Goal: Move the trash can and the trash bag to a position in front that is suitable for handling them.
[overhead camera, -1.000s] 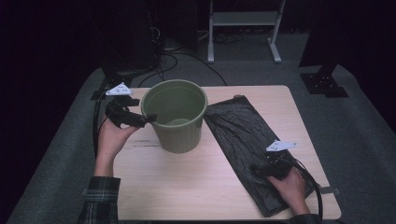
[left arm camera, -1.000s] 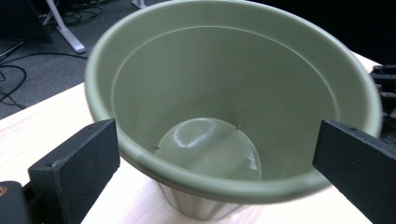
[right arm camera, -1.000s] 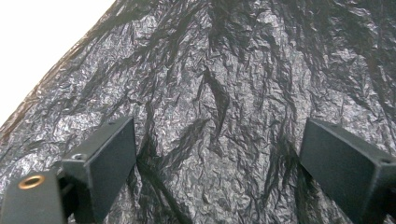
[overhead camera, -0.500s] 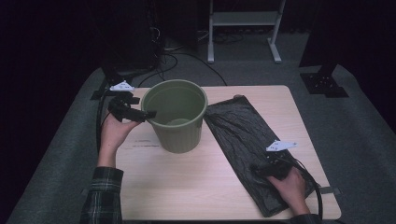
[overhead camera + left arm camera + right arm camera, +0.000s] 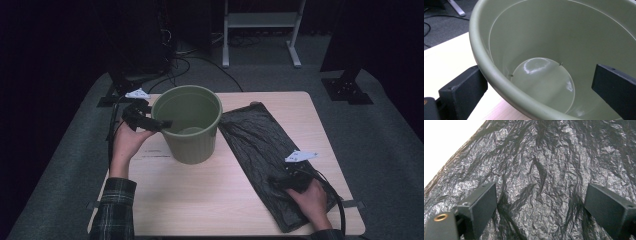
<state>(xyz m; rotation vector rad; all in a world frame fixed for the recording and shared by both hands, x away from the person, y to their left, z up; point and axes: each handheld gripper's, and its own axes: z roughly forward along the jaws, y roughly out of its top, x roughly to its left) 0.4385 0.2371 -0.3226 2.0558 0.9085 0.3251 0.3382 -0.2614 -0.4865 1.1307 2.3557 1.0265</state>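
Observation:
An empty olive-green plastic bucket [image 5: 192, 145] stands upright on the left half of the pale wooden table [image 5: 200, 200]. My left gripper [image 5: 161, 123] is open and straddles the bucket's left rim [image 5: 486, 65], one jaw outside the wall and one inside. A crumpled black plastic bag [image 5: 260, 145] lies flat along the table's right side. Just above the bag's near end my right gripper [image 5: 281, 182] hovers open. In the right gripper view the wrinkled bag [image 5: 541, 157] spreads between and beyond both jaws, and I cannot tell whether the tips touch it.
A thin printed strip [image 5: 155, 156] lies on the table beside the bucket. Cables [image 5: 190, 62] run over the grey floor behind the table. A white metal stand [image 5: 260, 22] is at the back and a black stand base [image 5: 345, 90] at the right.
My left gripper has shifted a little to the right, onto the bucket's rim. The right gripper has barely moved over the bag.

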